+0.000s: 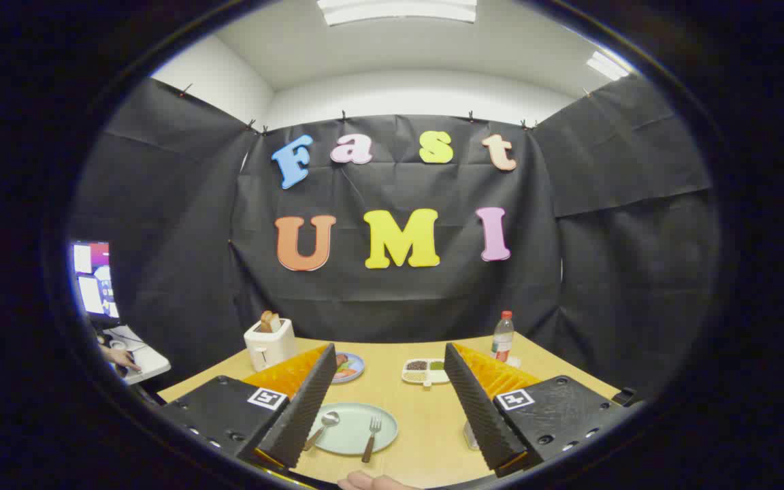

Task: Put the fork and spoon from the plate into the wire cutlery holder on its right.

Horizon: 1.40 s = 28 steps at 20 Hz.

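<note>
Plate (pixel 351 430), pale green, is lying on the wooden table (pixel 426 415) between the fingers of the gripper (pixel 392 401), whose jaws are standing wide apart, gripping nothing. Spoon (pixel 324 425) is resting on the plate's left part; fork (pixel 371 435) is lying on its right part, handle overhanging the rim. Just right of the plate, wire cutlery holder (pixel 470 435) is showing partly behind the right finger. Beyond the plate are standing toaster (pixel 269 344), small blue dish (pixel 350 367), divided tray (pixel 426 371) and bottle (pixel 502 335).
</note>
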### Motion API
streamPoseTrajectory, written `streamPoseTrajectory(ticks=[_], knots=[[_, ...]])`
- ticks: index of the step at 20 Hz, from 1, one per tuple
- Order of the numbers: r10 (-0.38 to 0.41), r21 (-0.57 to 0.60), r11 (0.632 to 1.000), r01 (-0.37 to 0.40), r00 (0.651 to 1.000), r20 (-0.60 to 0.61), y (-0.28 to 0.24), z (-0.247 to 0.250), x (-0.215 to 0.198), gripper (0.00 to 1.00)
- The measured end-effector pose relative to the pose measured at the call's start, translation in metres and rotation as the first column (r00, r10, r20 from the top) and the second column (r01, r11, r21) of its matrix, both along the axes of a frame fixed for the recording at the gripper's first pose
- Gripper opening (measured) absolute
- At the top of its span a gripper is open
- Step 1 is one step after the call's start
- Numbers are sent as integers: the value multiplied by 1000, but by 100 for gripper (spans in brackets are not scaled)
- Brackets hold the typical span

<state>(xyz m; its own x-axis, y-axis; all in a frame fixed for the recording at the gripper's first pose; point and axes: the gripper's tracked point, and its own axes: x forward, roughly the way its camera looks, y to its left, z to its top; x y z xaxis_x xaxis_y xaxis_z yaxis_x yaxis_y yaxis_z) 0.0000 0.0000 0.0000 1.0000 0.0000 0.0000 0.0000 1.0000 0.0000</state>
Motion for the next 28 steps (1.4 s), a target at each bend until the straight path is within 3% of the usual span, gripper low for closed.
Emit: streamPoseTrajectory(ticks=[17, 24, 28], knots=[[-45, -11, 999, 44, 999, -17, -1, -11, 9, 95], [-58, -4, 998, 58, 984, -166, 1, -60, 44, 95], [-25, -8, 1000, 24, 945, -326, 15, -107, 63, 95]])
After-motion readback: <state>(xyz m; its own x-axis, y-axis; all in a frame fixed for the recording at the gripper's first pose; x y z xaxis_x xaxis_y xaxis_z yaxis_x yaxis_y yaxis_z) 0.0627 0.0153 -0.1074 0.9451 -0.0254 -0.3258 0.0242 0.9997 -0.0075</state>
